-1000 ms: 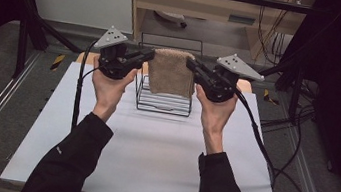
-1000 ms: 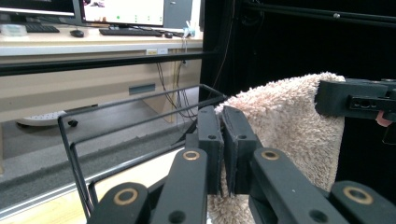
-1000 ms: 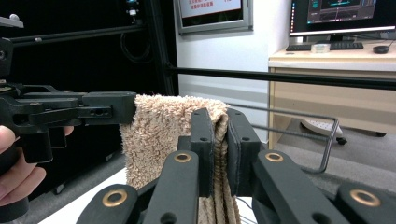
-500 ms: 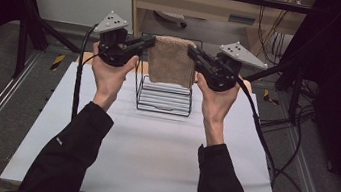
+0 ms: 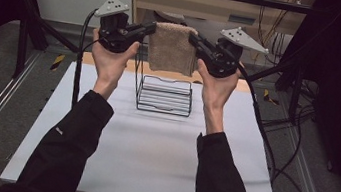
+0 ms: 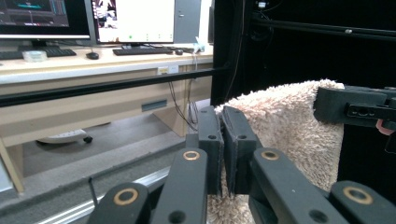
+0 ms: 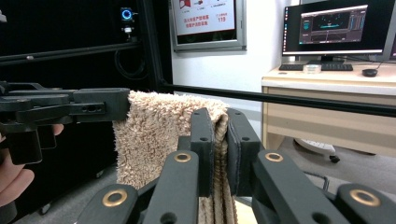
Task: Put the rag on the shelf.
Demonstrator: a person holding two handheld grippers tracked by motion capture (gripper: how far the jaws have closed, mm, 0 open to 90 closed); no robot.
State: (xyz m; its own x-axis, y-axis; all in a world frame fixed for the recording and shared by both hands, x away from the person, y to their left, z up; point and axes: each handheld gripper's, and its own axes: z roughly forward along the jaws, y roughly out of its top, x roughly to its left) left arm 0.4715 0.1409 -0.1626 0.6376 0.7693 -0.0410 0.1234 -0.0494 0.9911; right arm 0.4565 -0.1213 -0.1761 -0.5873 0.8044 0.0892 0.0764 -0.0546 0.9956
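Left gripper (image 5: 148, 28) and right gripper (image 5: 195, 40), jaws clamped on opposite top corners, are suspending the folded beige towel (image 5: 171, 49) above the wire rack (image 5: 164, 95); placement is pending.

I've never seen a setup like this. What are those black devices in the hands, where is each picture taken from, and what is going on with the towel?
No robot here: a person at a table holds a hand-operated tool in each hand, each ending in two-jawed tongs. The high view looks down from above the person's side; the left tongs show at its left, the right tongs at its right. The other two pictures come from cameras riding on the tools, looking along their black jaws.

On the white table stands a black wire rack. Both tongs are shut on the upper corners of a beige towel, one each, so it hangs spread between them in the air, above and behind the rack. The left gripper view shows its jaws pinching the towel's edge; the right gripper view shows the same from the other side. Desks with monitors stand beyond.
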